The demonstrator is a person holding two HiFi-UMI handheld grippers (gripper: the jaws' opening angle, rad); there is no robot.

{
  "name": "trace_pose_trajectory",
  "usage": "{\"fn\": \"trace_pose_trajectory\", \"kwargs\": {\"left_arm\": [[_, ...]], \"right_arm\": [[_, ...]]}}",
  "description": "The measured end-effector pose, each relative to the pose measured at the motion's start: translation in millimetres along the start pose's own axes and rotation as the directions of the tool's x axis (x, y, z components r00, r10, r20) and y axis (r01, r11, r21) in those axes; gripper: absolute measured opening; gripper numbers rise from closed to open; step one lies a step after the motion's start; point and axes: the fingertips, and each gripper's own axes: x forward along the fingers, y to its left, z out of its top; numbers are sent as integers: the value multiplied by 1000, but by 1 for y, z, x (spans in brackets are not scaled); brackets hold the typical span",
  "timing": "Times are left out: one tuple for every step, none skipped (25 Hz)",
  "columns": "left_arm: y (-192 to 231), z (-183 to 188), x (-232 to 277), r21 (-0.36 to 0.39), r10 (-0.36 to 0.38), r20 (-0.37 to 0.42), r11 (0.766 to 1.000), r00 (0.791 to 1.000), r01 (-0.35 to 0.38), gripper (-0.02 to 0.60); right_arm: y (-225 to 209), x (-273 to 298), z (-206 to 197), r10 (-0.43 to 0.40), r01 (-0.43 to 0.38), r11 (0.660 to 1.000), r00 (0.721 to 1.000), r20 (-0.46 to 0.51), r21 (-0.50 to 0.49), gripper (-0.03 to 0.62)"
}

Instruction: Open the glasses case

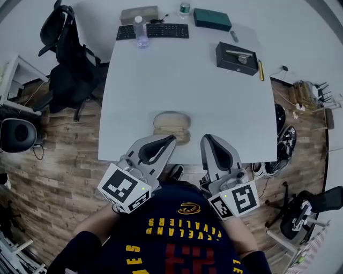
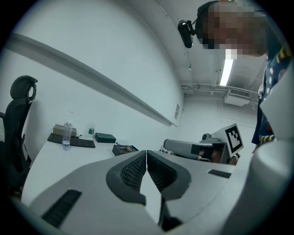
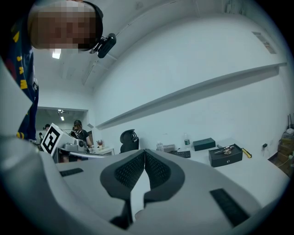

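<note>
A tan glasses case [image 1: 171,127] lies closed on the white table [image 1: 139,96], close to the front edge. My left gripper [image 1: 173,138] is shut and empty, its tip just at the case's near left side. To the right of the case, my right gripper [image 1: 206,138] is also shut with nothing in it. In the left gripper view the left gripper [image 2: 146,153] shows its pads pressed together. In the right gripper view the right gripper [image 3: 144,152] shows the same. The case is hidden in both gripper views.
At the table's far end are a keyboard [image 1: 153,31], a water bottle [image 1: 140,31], a tan box [image 1: 139,14] and a green box [image 1: 212,19]. A black box [image 1: 236,58] and a yellow-handled tool [image 1: 261,70] sit far right. An office chair [image 1: 69,59] stands at the left.
</note>
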Motion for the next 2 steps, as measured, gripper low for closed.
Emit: {"fn": "trace_pose_trajectory", "kwargs": {"left_arm": [[1, 0, 0, -1, 0, 0, 1000, 1000, 0, 15], [1, 0, 0, -2, -1, 0, 1000, 1000, 1, 15]], "right_arm": [[0, 0, -1, -1, 1, 1000, 1000, -1, 2, 18], [0, 1, -2, -3, 3, 1000, 1000, -1, 5, 18]]}}
